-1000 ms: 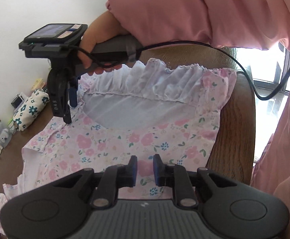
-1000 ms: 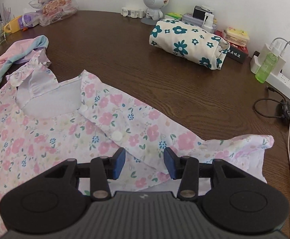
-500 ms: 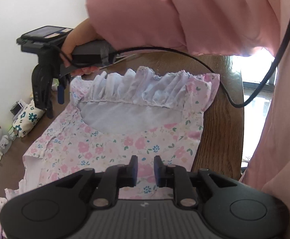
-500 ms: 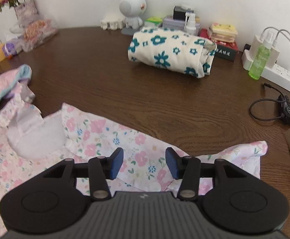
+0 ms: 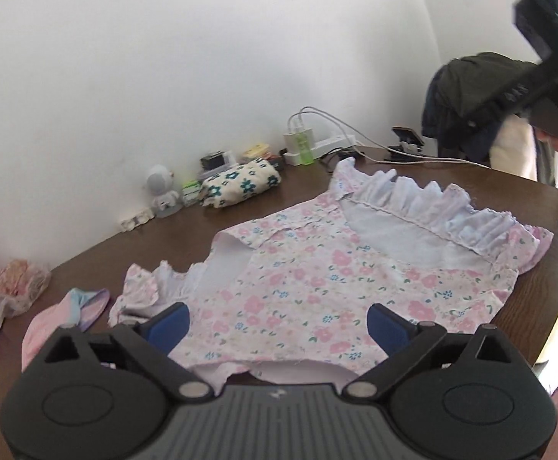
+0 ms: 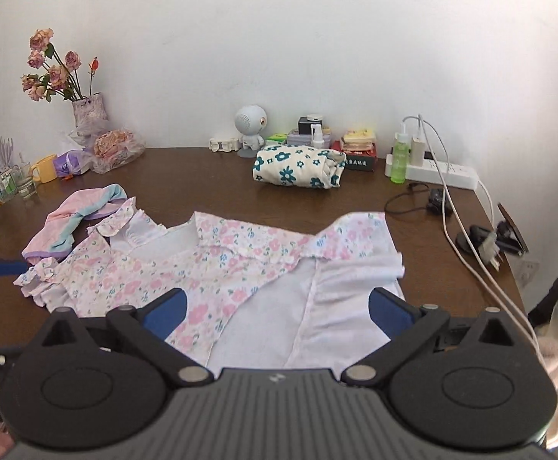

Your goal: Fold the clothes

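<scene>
A pink floral dress [image 5: 317, 280] with a white ruffled hem lies spread on the brown table [image 6: 202, 176]. In the right wrist view the dress [image 6: 209, 264] shows its white inner side near me. My left gripper [image 5: 279, 324] hangs over the dress's near edge, its jaws opening wide, the cloth below them and unpinched. My right gripper [image 6: 277, 311] is likewise opening wide above the white part, gripping nothing. The right gripper [image 5: 539, 76] also shows blurred at the upper right, held in a hand.
A small pink and blue garment [image 6: 75, 214] lies left of the dress. A rolled cream cloth with teal flowers [image 6: 298, 166], a white toy robot [image 6: 250, 124], a power strip [image 6: 443, 172] with cables and a vase of flowers [image 6: 87, 111] line the wall. Dark clothing [image 5: 466, 99] hangs beyond the table's right edge.
Both grippers' jaws went from nearly shut to wide open and drew back and up from the dress. The left wrist view swung from the person's pink sleeve toward the wall.
</scene>
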